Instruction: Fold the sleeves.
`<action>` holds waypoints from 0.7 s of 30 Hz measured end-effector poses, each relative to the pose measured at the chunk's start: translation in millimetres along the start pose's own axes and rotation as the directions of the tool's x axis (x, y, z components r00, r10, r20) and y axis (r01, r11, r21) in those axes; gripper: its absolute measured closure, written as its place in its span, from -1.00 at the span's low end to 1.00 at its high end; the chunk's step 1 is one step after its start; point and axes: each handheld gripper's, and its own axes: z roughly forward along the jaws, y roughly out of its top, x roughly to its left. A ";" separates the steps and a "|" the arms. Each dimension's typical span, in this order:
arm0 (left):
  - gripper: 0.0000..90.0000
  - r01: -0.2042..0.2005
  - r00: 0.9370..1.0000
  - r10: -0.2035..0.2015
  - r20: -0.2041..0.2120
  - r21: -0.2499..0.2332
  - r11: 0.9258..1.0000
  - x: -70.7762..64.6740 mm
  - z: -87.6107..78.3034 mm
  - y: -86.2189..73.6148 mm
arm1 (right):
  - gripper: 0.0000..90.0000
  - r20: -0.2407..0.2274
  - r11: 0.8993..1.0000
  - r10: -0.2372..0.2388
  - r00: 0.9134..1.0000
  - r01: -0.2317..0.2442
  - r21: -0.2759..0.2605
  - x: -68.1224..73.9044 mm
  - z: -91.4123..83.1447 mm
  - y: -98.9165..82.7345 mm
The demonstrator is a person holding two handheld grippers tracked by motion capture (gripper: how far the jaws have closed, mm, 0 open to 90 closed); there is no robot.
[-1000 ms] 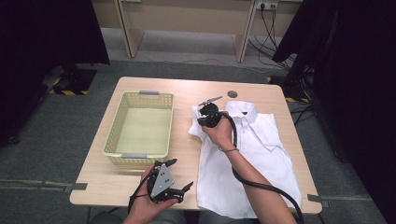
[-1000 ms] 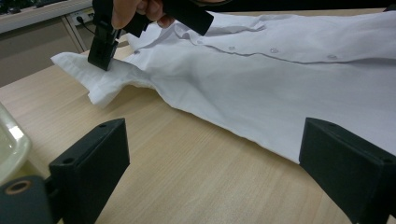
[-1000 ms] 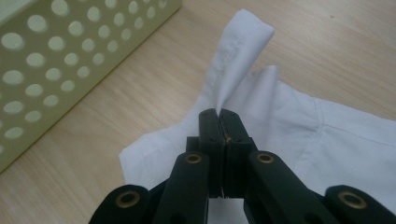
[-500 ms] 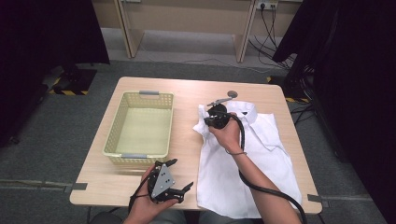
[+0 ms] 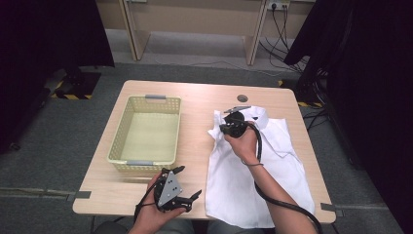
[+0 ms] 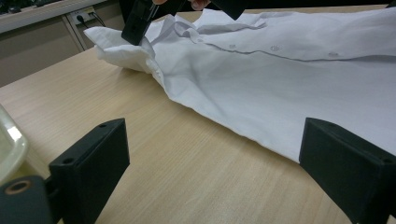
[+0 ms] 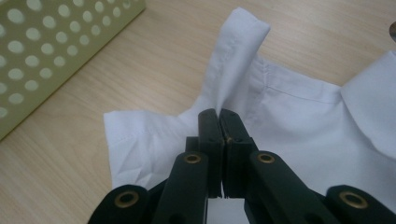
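Fold barely started: right claw (image 7: pixel 219 116) was clamped on the sleeve of the white cotton button-up shirt (image 5: pixel 263 165), otherwise flat on the light wooden counter (image 5: pixel 195 102). Left claw (image 5: pixel 187 187) gaped idle. Pale-yellow perforated plastic basket (image 5: pixel 127 161) looked empty, probably.

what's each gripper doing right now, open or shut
left gripper: open, fingers wide apart, holding nothing, low over the table.
right gripper: shut on a fold of the white shirt.

surface: wooden table (image 5: pixel 199 105) | on it: white shirt (image 5: pixel 263 175), yellow basket (image 5: pixel 146 100)
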 end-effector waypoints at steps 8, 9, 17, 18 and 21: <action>-0.82 0.001 1.000 -0.001 -0.001 -0.001 1.000 0.1 -0.1 0.0 | 0.97 0.011 1.000 0.018 1.000 -0.018 0.001 -5.3 -3.3 -8.5; -0.82 0.001 1.000 -0.001 -0.001 -0.001 1.000 0.1 -0.2 0.0 | 0.97 0.012 1.000 0.016 1.000 -0.016 0.001 -5.9 -3.4 -9.4; -0.82 0.002 1.000 -0.002 -0.001 -0.002 1.000 0.1 -0.2 -0.1 | 0.95 0.026 0.999 0.036 0.999 -0.036 0.002 -10.5 -5.8 -17.5; -0.82 0.002 1.000 -0.002 -0.001 -0.002 1.000 0.1 -0.2 -0.1 | 0.95 0.026 0.999 0.036 0.999 -0.036 0.002 -10.5 -5.8 -17.5; -0.82 -0.004 1.000 0.004 -0.001 0.000 1.000 0.1 -0.1 0.0 | 0.93 0.036 0.999 0.042 0.998 -0.042 0.008 -13.3 -6.5 -21.8</action>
